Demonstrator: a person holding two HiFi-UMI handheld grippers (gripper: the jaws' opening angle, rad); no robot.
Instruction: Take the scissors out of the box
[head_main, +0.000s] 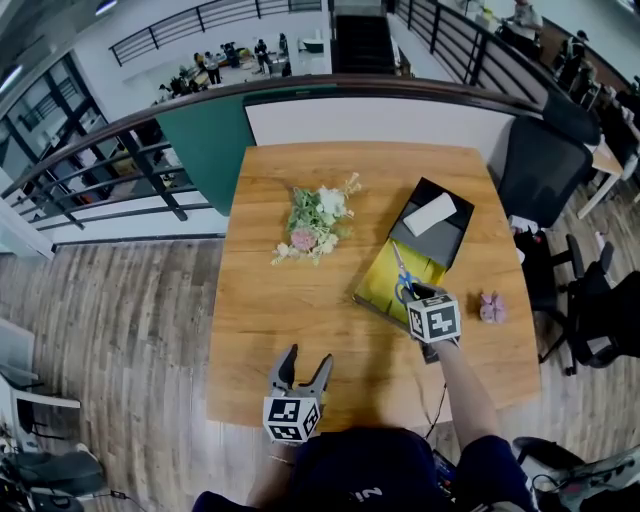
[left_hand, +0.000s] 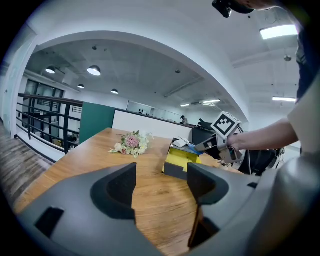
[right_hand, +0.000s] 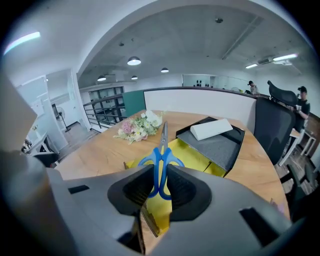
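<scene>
Blue-handled scissors (right_hand: 161, 161) are pinched by their handles in my right gripper (right_hand: 160, 186), blades pointing away over the open yellow-lined box (right_hand: 195, 159). In the head view the scissors (head_main: 402, 278) hang just above the box (head_main: 385, 283), with the right gripper (head_main: 418, 296) shut on them at the box's near end. My left gripper (head_main: 304, 368) rests open near the table's front edge, nothing between its jaws. The left gripper view shows its open jaws (left_hand: 161, 186) aimed at the box (left_hand: 177, 161), and the right gripper (left_hand: 212, 143) lifted over it.
The box's black lid (head_main: 433, 226), with a white block (head_main: 430, 214) on it, lies behind the box. A flower bouquet (head_main: 316, 223) lies mid-table. A small pink object (head_main: 491, 308) sits by the right edge. Office chairs (head_main: 545, 160) stand to the right of the wooden table (head_main: 300, 320).
</scene>
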